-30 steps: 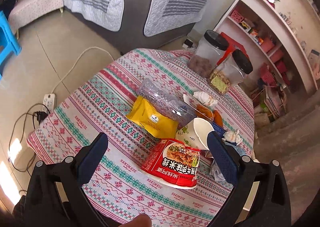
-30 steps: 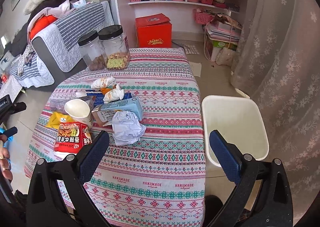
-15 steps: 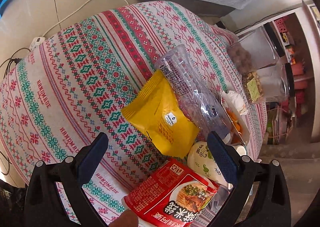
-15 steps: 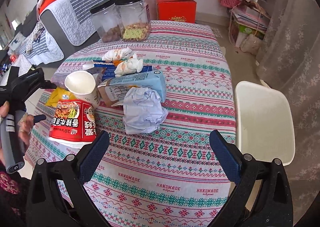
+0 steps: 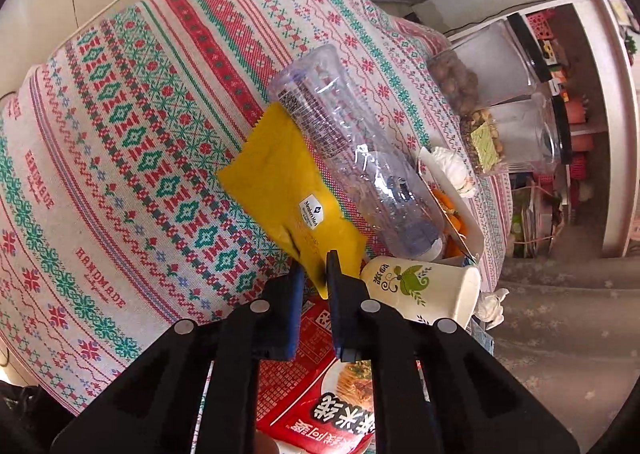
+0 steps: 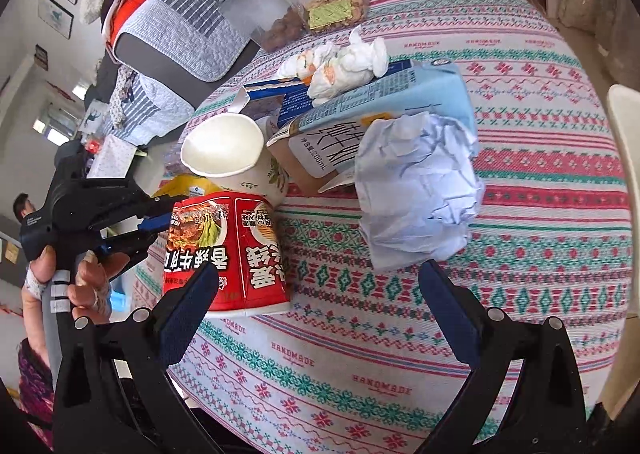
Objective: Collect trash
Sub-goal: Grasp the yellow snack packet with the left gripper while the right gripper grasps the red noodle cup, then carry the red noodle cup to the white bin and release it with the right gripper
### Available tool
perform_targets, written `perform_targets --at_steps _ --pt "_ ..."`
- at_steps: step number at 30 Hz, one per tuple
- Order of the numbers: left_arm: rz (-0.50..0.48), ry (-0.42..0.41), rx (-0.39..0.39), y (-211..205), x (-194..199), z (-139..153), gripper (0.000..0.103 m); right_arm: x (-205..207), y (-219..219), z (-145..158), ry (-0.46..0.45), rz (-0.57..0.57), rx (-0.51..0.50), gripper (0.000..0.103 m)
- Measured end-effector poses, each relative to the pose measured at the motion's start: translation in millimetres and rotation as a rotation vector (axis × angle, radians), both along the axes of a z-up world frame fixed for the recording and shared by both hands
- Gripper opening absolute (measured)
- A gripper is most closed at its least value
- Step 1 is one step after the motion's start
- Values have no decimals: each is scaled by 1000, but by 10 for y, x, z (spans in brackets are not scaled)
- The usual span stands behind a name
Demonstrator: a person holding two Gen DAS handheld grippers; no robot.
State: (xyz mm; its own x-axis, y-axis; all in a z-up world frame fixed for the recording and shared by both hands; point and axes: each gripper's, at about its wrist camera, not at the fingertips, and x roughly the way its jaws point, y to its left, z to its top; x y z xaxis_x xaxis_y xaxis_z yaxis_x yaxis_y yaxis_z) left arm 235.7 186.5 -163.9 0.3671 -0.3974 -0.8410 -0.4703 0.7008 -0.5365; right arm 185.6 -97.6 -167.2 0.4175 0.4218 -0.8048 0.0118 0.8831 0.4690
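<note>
Yellow wrapper [image 5: 288,198] lies flat on the surface, its long axis running toward 11 o'clock from my left gripper [image 5: 316,274], whose jaws are clamped on its near corner, while my right gripper [image 6: 316,286], jaws apart, hovers by the red noodle cup [image 6: 228,250].

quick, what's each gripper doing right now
Left gripper: closed on a corner of the yellow snack packet.
Right gripper: open, holding nothing, above the patterned tablecloth.
</note>
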Motion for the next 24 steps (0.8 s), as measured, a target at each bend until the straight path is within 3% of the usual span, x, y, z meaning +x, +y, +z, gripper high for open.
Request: perform_targets --at_steps 5,12,15,21,24 --pt "-38 -91 33 116 -157 313 3 73 175 -161 39 49 108 96" --pt "-135 -196 217 203 -359 781 3 183 347 -250 65 70 247 96" --pt "-161 -220 250 206 -348 865 3 224 395 -288 62 61 281 95" --pt "-172 -216 241 238 -358 854 3 255 515 -320 80 81 351 84" --pt "-171 -218 243 254 -373 859 3 219 530 -270 69 105 379 69"
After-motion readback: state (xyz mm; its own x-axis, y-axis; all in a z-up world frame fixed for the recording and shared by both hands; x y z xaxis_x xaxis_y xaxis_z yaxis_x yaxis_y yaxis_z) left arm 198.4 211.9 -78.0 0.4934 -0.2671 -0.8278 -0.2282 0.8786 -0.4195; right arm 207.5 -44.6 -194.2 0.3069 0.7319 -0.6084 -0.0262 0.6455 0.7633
